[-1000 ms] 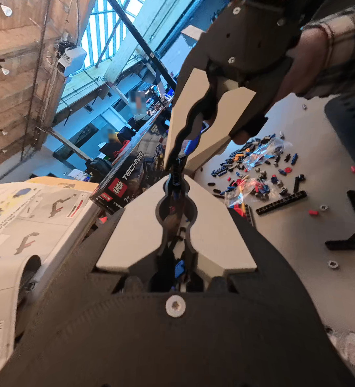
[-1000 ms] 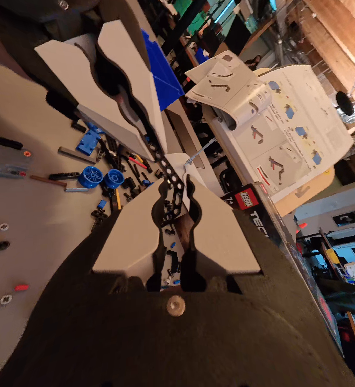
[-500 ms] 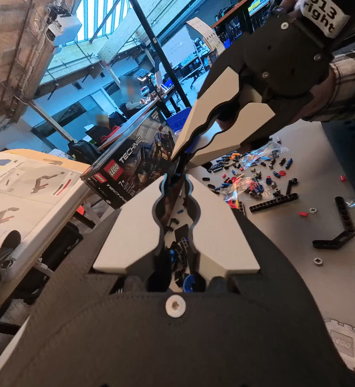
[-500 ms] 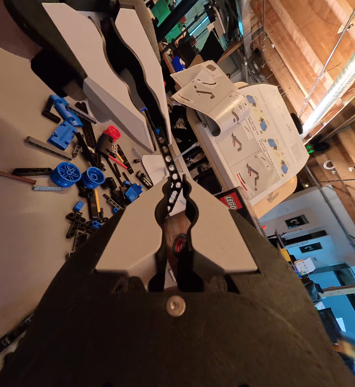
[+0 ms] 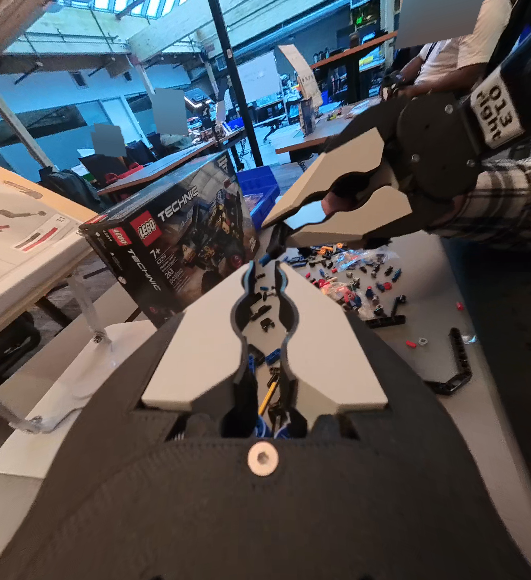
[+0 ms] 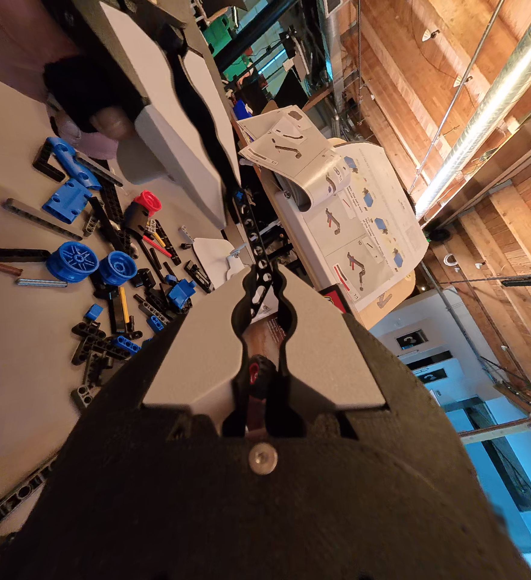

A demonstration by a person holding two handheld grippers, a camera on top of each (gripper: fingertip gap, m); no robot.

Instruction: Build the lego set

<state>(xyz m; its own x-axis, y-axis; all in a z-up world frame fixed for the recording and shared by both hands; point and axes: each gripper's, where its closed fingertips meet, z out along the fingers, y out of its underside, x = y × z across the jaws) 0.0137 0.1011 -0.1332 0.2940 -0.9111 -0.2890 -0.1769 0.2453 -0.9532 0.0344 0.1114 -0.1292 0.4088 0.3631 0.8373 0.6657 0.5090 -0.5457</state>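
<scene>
My right gripper (image 6: 264, 273) is shut on a long black holed beam (image 6: 255, 241) and holds it in the air above the table. A small blue pin (image 6: 240, 195) sits in the beam's far end. In the left wrist view my right gripper (image 5: 276, 230) comes in from the upper right, with the beam (image 5: 277, 240) and blue pin (image 5: 264, 259) sticking out of its tips. My left gripper (image 5: 264, 270) is narrowly open and empty, its tips just below the pin. It also shows in the right wrist view (image 6: 231, 201), at the beam's far end.
A black Lego box (image 5: 176, 248) stands on the grey table (image 5: 430, 314). An open instruction booklet (image 6: 367, 219) rests on a stand to the left. Loose parts and bags (image 5: 352, 282), two blue wheels (image 6: 72, 260) and a black angled beam (image 5: 455, 367) lie scattered. A person sits behind. The tips of both grippers are at nearly the same place.
My left gripper let go of the beam's far end, opened a little and drew back from it. My right gripper kept hold of the beam. Both views tilted down towards the table.
</scene>
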